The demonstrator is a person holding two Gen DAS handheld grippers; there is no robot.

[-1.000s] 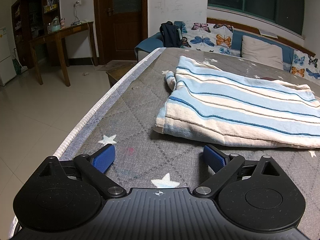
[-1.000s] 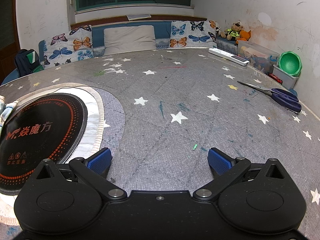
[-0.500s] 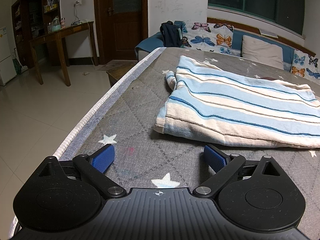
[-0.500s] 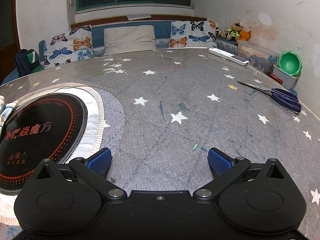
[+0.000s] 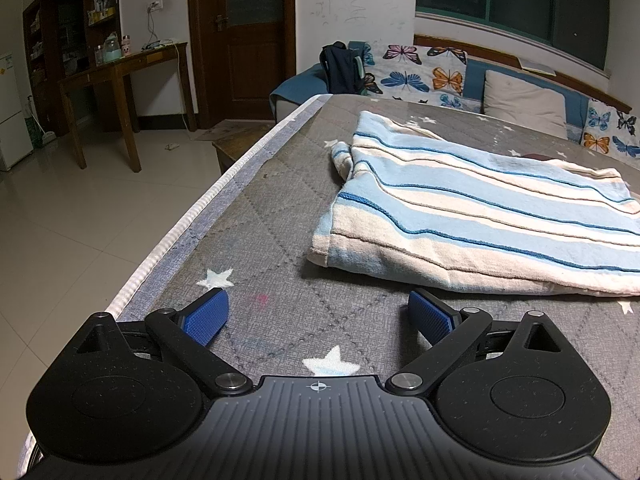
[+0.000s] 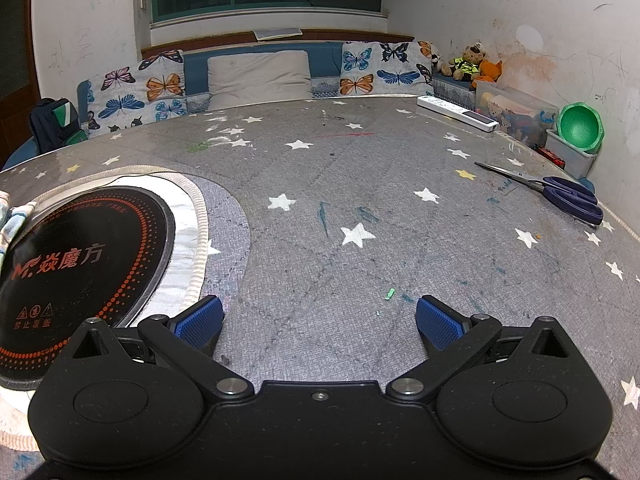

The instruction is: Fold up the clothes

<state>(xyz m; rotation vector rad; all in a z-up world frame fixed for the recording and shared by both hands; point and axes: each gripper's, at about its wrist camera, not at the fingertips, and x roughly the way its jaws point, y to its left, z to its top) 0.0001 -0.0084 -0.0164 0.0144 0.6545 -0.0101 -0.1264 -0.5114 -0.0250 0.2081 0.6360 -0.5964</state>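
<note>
A folded cloth with pale blue and cream stripes (image 5: 472, 216) lies on the grey star-patterned table (image 5: 280, 208), ahead and to the right in the left wrist view. My left gripper (image 5: 318, 316) hovers just short of its near edge, open, with nothing between the blue pads. A corner of the same cloth (image 6: 12, 216) shows at the left border of the right wrist view. My right gripper (image 6: 318, 322) stands open over bare table, holding nothing.
A black round induction plate (image 6: 76, 268) sits in a white ring left of the right gripper. Scissors (image 6: 560, 194), a white power strip (image 6: 458, 114) and storage boxes (image 6: 520, 114) line the right side. The table's left edge (image 5: 192, 220) drops to tiled floor.
</note>
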